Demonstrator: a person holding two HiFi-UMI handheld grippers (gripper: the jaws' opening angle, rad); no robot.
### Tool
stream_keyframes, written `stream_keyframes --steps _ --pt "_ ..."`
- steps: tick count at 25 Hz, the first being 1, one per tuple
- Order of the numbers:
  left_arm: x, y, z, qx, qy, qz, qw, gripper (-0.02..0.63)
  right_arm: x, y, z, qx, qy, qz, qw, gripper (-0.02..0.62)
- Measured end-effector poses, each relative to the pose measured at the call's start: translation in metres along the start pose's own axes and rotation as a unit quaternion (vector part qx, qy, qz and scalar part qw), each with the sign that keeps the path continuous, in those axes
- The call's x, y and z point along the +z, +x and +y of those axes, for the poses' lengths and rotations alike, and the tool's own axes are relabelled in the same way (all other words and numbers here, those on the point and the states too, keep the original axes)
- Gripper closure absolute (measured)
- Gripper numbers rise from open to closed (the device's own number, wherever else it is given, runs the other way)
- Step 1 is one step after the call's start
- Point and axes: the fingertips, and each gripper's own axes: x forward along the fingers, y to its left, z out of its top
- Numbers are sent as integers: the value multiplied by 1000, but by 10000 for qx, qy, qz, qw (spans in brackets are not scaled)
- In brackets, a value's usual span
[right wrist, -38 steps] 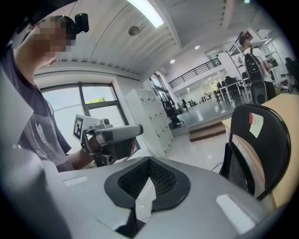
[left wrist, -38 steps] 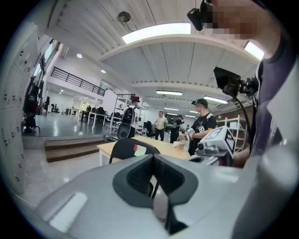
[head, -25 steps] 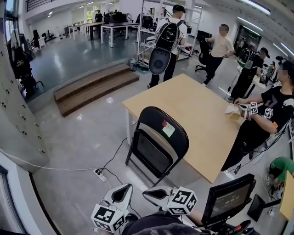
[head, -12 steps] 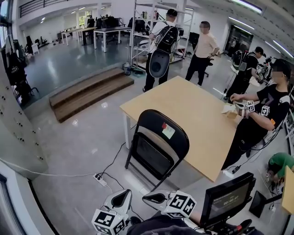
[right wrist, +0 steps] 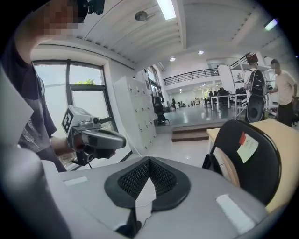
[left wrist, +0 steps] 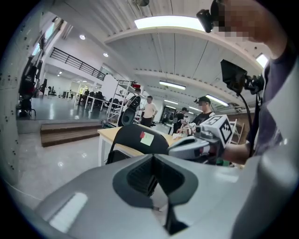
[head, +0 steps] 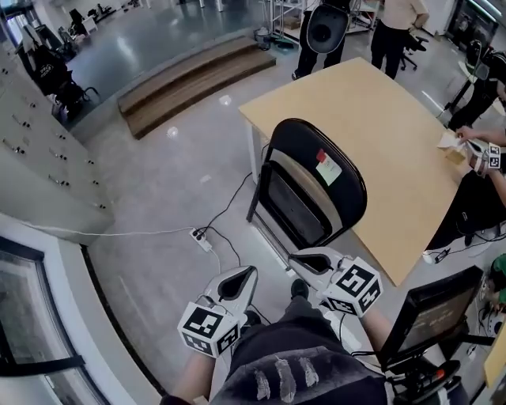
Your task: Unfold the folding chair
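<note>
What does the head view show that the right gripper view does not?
Head view only: the power strip on the floor and the monitor. Right gripper view only: the ceiling light and the railing. Both: the folded chair, the table, the steps and the left claw.

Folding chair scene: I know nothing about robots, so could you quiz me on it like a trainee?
1. True or false: the folding chair is already unfolded.
2. Relative to the wooden table, the chair stands: A) right beside it; B) on top of it; C) across the room from it.
3. Are the fingers of the left gripper and the right gripper open or shut?
Key: 1 false, it is folded flat. 2 A. 3 shut, both on nothing.
</note>
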Motion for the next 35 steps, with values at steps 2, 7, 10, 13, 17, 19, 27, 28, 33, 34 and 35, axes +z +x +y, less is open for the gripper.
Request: stream_keyframes --steps 2,7,10,13,17,19,27,28,33,34,35 --pt "0 24 -2 -28 -40 124 9999 604 1 -8 -32 -179 -39 -6 9998 594" --pt "-6 79 -13 -225 -13 476 9986 604 2 -30 -106 -749 -41 118 9971 592" --pt "-14 109 -19 -326 61 697 9970 604 9 -43 -148 -1116 -26 256 9934 470" --pt "-23 141 -25 -478 -20 832 9954 604 22 -56 -193 -1526 -83 380 9875 403" --pt "-42 190 -16 -295 150 1116 9932 604 29 -52 -257 -1885 -185 880 9779 285" --pt "-51 213 -13 -215 333 1281 9910 604 31 -40 -284 -1923 -228 1169 9741 264" --pt "-78 277 6 28 525 1675 9845 604 10 7 -350 -1656 -44 2219 9609 255" --pt "-78 283 11 96 459 1668 9849 604 6 10 -352 -1573 62 2259 9614 255" --pt "-82 308 29 259 173 1677 9853 604 -1 19 -357 -1143 554 2294 9650 305" --pt "-84 313 31 283 153 1708 9848 603 0 21 -356 -1017 593 2316 9657 310" --pt "-86 317 33 307 132 1742 9841 603 0 23 -355 -911 604 2337 9661 321"
